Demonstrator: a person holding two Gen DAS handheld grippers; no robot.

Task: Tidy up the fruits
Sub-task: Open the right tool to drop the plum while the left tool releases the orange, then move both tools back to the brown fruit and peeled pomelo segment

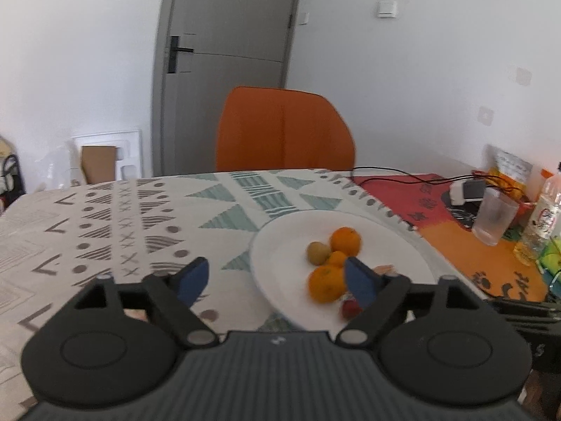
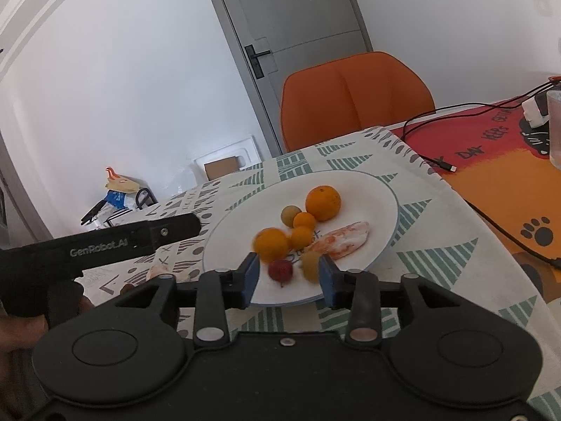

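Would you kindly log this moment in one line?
left gripper: open, empty | right gripper: open, empty | fruit: on plate

**A lived-in home dining corner**

Domestic room. Table under a white cloth printed with green and grey triangles (image 1: pixel 147 217), a red-and-orange paw-print mat (image 2: pixel 498 182) beside it. Orange upholstered chair (image 1: pixel 284 129) pushed in. Grey panelled door with black lever handle (image 1: pixel 228 35), white plastered walls, wall switch (image 1: pixel 386 8). Clear drinking glass (image 1: pixel 493 215), white plate of fruit (image 2: pixel 368 189).

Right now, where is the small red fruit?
In the right wrist view the small red fruit lies at the near edge of the white plate, between a large orange and a yellowish fruit.
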